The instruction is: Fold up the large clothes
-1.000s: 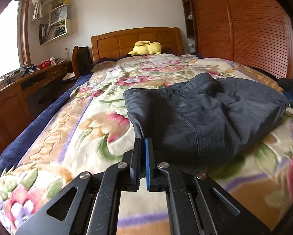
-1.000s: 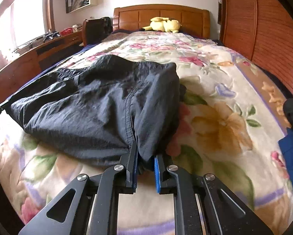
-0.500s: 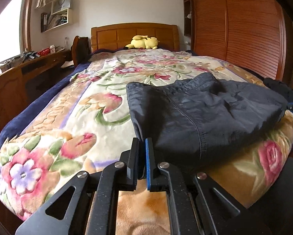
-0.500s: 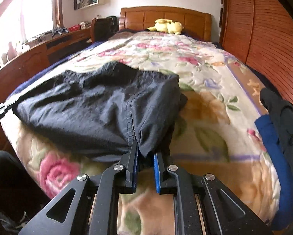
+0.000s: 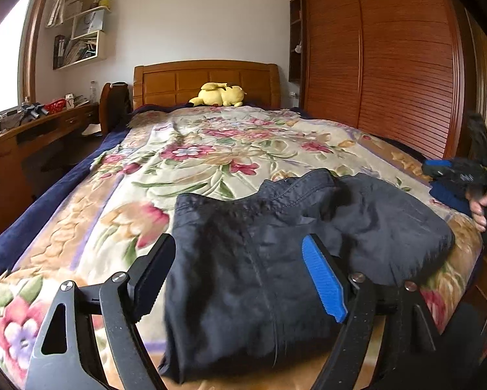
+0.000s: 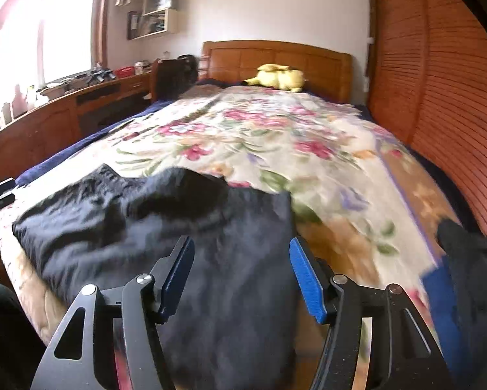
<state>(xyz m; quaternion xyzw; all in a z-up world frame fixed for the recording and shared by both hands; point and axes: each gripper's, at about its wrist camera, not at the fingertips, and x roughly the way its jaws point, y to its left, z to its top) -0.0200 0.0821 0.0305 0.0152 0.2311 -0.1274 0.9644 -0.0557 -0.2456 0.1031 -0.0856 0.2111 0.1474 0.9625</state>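
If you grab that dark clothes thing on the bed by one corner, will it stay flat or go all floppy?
Probably floppy: the dark garment lies wrinkled and its near edge droops over the floral blanket. It looks thin, so likely light. One corner would probably unfold it.

1. The dark clothes (image 6: 165, 227) look smeared in the right wrist view, so their folds are hard to see.
2. The bottom edge of both pictures cuts off the near end of the clothes.
3. The hand (image 5: 482, 209) at the right edge of the left wrist view is cut off and blurry.
4. The things on the shelf (image 5: 81, 45) are too small to tell.
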